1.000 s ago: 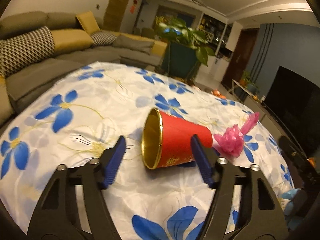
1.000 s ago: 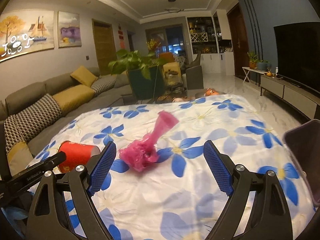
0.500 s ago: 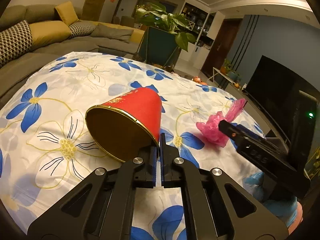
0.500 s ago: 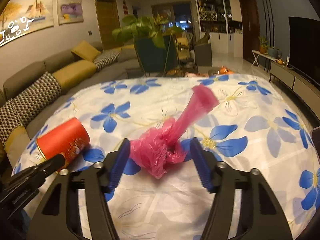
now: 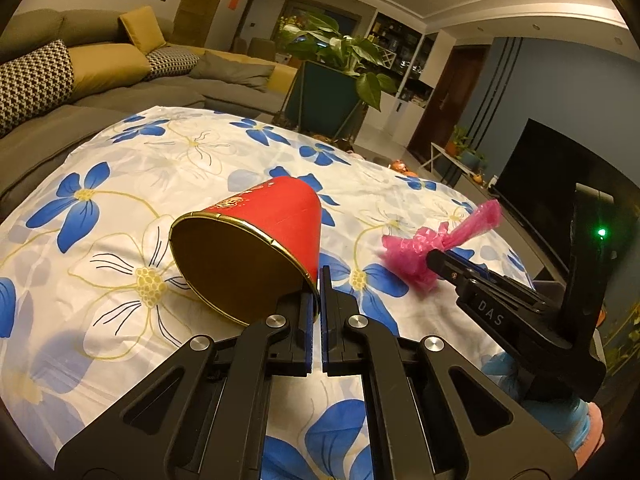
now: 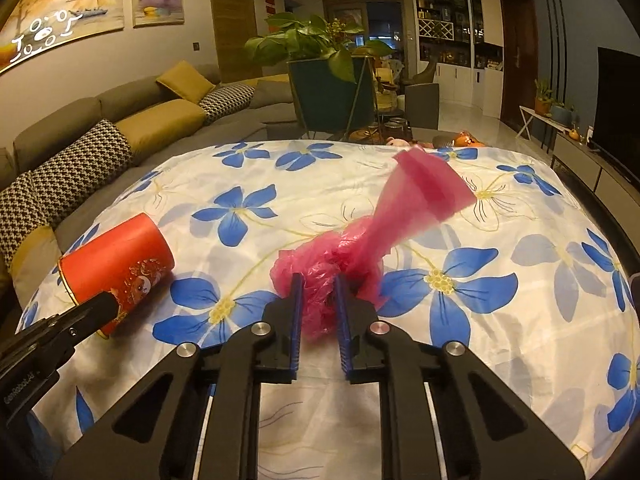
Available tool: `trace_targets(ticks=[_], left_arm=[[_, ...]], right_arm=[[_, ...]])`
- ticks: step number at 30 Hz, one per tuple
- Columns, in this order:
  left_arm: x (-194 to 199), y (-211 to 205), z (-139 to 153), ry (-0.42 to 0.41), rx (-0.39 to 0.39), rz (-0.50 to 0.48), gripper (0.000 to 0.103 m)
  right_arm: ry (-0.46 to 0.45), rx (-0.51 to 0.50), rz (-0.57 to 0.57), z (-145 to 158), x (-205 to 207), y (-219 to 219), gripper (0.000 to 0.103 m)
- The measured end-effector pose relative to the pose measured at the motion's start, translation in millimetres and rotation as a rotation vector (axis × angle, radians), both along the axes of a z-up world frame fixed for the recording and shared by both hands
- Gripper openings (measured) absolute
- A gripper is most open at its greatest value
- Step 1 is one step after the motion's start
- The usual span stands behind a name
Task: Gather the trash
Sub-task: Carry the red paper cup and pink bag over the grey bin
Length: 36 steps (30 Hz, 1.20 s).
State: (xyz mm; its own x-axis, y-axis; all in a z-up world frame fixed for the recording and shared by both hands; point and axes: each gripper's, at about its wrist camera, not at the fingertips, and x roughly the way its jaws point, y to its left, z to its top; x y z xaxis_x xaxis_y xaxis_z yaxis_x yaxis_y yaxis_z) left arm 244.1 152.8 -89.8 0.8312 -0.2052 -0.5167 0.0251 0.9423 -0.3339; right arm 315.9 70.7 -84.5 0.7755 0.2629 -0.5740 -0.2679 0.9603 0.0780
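A red paper cup [image 5: 260, 236] with a gold rim and gold inside tilts above the flowered tablecloth [image 5: 132, 168], its mouth facing the camera. My left gripper [image 5: 319, 280] is shut on the cup's rim at the lower right edge. In the right wrist view the same red cup [image 6: 116, 264] shows at the left with the left gripper's finger on it. A crumpled pink plastic bag [image 6: 360, 248] sits between the blue pads of my right gripper [image 6: 318, 288], which is shut on its bunched part; the bag's loose end sticks up to the right. The pink bag [image 5: 436, 244] also appears in the left wrist view.
A grey sofa [image 6: 120, 128] with yellow and checked cushions runs along the left. A large potted plant [image 6: 324, 76] stands behind the table's far edge. A dark TV [image 5: 556, 176] and low cabinet line the right wall. A blue-gloved hand [image 5: 540, 384] holds the right gripper.
Both grippers went from open to shut: the left closed on the cup's rim and tipped it up, the right closed on the pink bag.
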Motion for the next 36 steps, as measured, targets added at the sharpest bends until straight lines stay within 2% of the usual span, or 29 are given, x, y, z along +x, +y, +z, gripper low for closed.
trace_targets(ticks=[5, 17, 27, 36], left_arm=[[-1, 1, 0, -0.001, 0.003, 0.002, 0.002], [-15, -14, 15, -0.026, 0.023, -0.002, 0.002], [-27, -60, 37, -0.067, 0.055, -0.067, 0.002], [-35, -123, 55, -0.102, 0.073, -0.172, 0.002]], right_arm=[[-0.035, 0.006, 0.001, 5, -8, -3, 0.012], [-0.120, 0.023, -0.030, 27, -47, -30, 0.010], [-0.186, 0.056, -0.111, 49, -83, -82, 0.010], [-0.242, 0.068, -0.199, 65, -115, -132, 0.010]])
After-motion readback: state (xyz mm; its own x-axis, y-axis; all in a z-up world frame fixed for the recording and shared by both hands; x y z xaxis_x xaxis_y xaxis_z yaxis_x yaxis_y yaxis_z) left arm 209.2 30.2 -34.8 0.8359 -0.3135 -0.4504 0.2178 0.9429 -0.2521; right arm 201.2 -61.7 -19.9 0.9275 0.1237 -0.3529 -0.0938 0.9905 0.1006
